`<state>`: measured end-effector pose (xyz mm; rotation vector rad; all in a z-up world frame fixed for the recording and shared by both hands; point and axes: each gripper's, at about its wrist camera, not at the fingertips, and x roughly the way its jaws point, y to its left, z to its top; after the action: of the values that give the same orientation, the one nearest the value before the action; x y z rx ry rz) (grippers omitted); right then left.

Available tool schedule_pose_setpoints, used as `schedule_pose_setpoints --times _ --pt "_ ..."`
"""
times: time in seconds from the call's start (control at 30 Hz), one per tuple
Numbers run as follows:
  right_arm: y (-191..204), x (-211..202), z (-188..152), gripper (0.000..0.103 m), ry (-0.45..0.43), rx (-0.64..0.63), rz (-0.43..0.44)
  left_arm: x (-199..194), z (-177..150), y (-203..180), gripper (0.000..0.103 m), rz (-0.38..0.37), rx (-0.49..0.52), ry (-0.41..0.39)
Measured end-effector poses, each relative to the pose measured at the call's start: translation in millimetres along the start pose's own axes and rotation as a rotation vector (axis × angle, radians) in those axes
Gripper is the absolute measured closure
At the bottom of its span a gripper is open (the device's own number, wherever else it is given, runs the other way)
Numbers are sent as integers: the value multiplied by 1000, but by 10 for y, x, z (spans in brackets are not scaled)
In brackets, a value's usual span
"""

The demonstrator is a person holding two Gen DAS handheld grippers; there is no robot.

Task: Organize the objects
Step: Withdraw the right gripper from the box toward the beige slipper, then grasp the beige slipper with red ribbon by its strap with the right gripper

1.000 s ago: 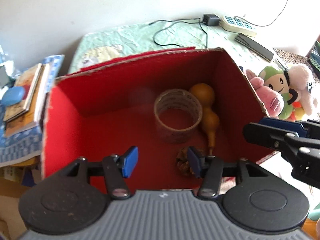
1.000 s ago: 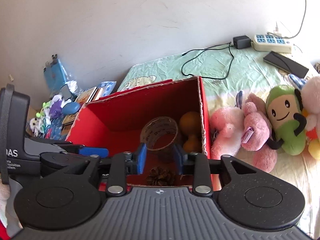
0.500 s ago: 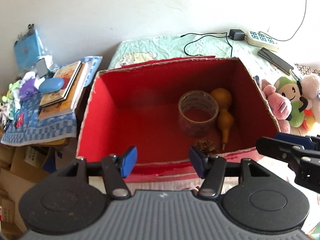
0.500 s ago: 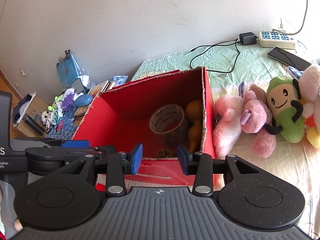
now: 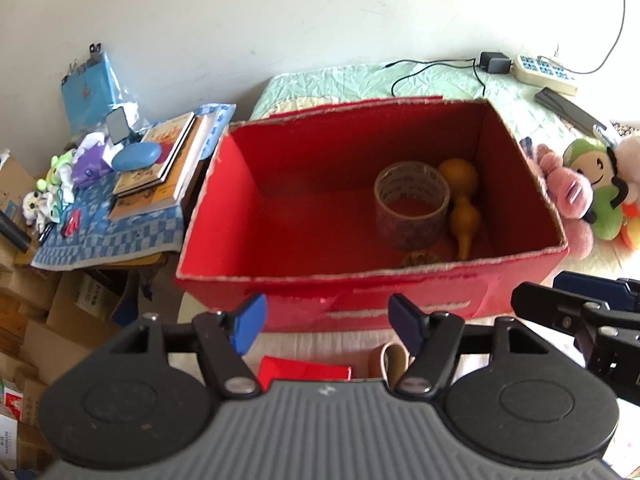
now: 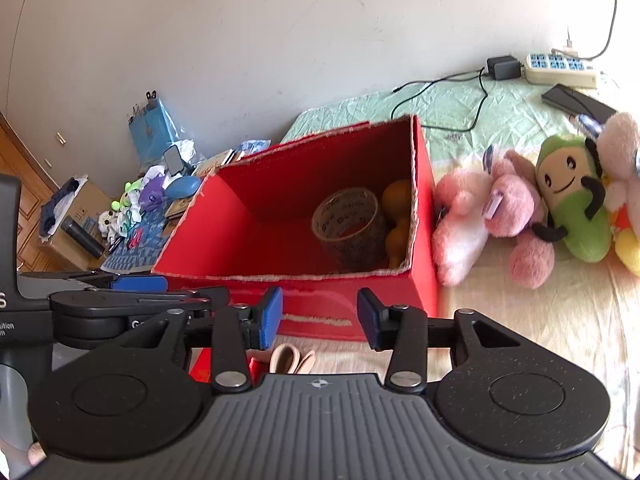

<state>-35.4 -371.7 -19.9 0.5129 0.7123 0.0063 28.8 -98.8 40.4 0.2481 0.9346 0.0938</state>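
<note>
Both grippers black: ribbed grey base, round housings, silver screws, blue pads [image 5: 250, 322]; white lettering, left gripper [image 6: 80, 312].

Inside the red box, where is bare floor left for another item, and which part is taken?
The red box has bare floor from its left wall across to the tape roll. The right end is crowded: tape roll, gourd against it, pine cone by the near wall.

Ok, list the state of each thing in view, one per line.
Red box: open on top, upright.
Tape roll: inside box, standing on end.
Gourd: inside box, lying beside the tape roll.
Pine cone: inside box, by near wall.
Left gripper: jaws opening, empty.
Right gripper: jaws opening, empty.
</note>
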Motion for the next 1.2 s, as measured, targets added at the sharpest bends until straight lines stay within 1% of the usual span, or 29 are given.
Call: schedule_pose_setpoints --times 0.1,0.33,0.73,0.9,1.1,1.2 --pt "11 21 -71 56 26 4 10 18 -67 -16 32 13 1 16" --pt "4 93 -237 56 82 14 22 130 -216 -56 31 15 3 71" --pt "-123 204 -478 56 181 122 52 287 -467 -109 29 44 9 148" --pt "-100 226 -519 56 211 124 66 311 -539 -105 29 38 9 165" --pt "-117 271 -560 56 228 149 66 297 -620 -64 29 34 26 157" --pt "-101 274 -556 57 245 145 78 259 -687 23 30 -20 42 139"
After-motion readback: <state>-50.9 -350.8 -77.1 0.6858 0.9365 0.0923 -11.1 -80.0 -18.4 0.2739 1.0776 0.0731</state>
